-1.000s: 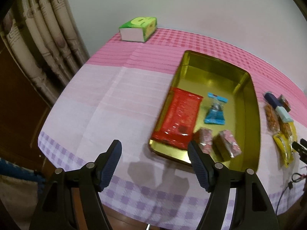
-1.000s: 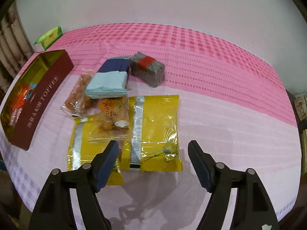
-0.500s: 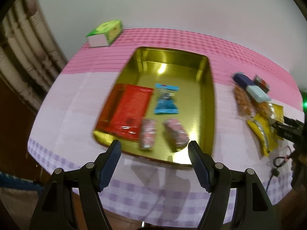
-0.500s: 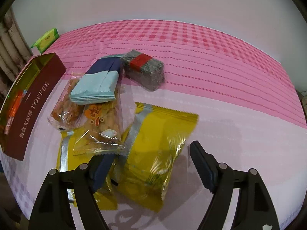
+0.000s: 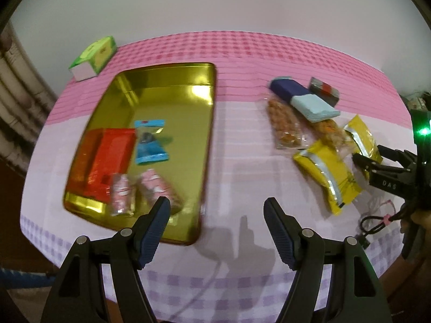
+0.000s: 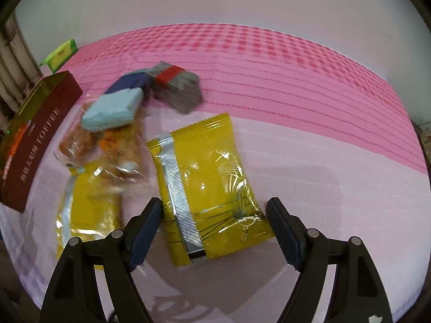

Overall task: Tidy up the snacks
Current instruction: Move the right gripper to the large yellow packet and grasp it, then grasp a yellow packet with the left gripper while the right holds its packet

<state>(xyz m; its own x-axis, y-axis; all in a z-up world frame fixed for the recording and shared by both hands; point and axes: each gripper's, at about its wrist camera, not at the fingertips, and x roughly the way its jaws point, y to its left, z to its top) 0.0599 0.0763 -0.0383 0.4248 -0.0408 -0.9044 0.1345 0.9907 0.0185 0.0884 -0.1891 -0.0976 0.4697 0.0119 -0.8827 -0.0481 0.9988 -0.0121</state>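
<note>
Snacks are the subject, and most sit loose on a pink checked tablecloth (image 5: 237, 140). Seen from the left wrist, the left gripper (image 5: 216, 228) has its fingers spread with nothing between them, hanging over bare cloth. Just beyond its left finger lies a gold tin (image 5: 172, 86) that already holds a red packet (image 5: 107, 158), a blue packet (image 5: 149, 145) and two small pink sweets (image 5: 140, 192). Far off past the right finger is the loose pile: a bag of nuts (image 5: 285, 123), a navy and pale blue bar (image 5: 304, 99), a small grey and red pack (image 5: 323, 91) and two yellow packets. The right gripper (image 5: 369, 158) reaches into that pile from the right edge. A green tissue box (image 5: 93, 56) stands well beyond the tin. Seen from the right wrist, a yellow packet (image 6: 207, 183) lies flat between the spread fingers, its lower end level with the fingertips; the pads look very near its edges, but contact cannot be told. It looks light, soft and slippery, a puffy foil pillow that would crumple and may hold something breakable, so a gentle pinch across its narrow width, near the lower end, seems the best hold. Beside the left finger a second yellow packet (image 6: 89, 210) lies under a clear bag of snacks (image 6: 118, 148), close enough to be snagged. Beyond them are the pale blue bar (image 6: 113, 107) and the grey pack (image 6: 177, 88), both blurred. The tin's dark red side (image 6: 40, 134) stands far past the left finger.
</note>
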